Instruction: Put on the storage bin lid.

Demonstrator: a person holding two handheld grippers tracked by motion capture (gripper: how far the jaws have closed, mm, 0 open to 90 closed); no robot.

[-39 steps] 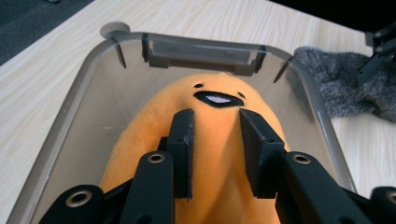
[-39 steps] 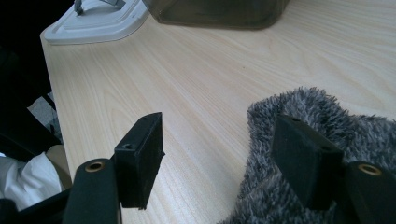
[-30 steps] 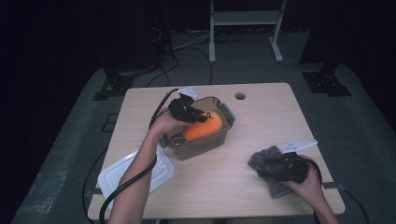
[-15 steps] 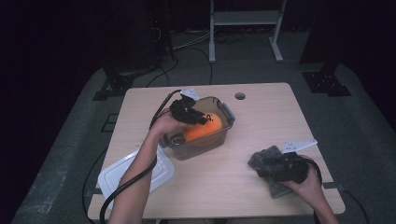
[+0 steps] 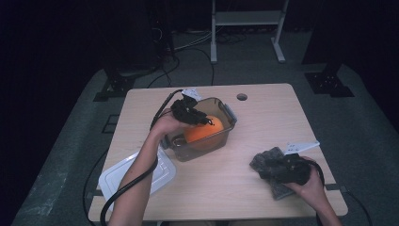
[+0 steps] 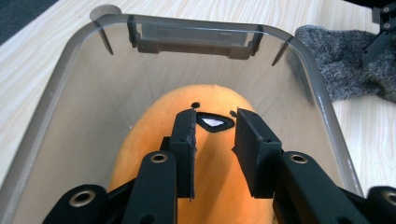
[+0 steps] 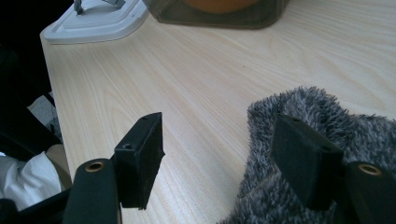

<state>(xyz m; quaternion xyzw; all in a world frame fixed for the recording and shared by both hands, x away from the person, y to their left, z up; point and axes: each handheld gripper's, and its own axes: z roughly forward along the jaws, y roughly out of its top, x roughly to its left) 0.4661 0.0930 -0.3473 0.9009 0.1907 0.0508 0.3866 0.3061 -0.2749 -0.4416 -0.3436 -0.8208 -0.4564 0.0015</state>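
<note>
Smooth orange rounded fruit (image 6: 205, 154) in clear plastic tub (image 6: 308, 79): likely heavy, slippery; clamped across its top by left gripper (image 6: 215, 122); right gripper (image 7: 229, 154) released.

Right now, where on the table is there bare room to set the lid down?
Bare wood lies between the container and the grey cloth, and along the far right edge past the hole. The near left corner is crowded by the lid.
</note>
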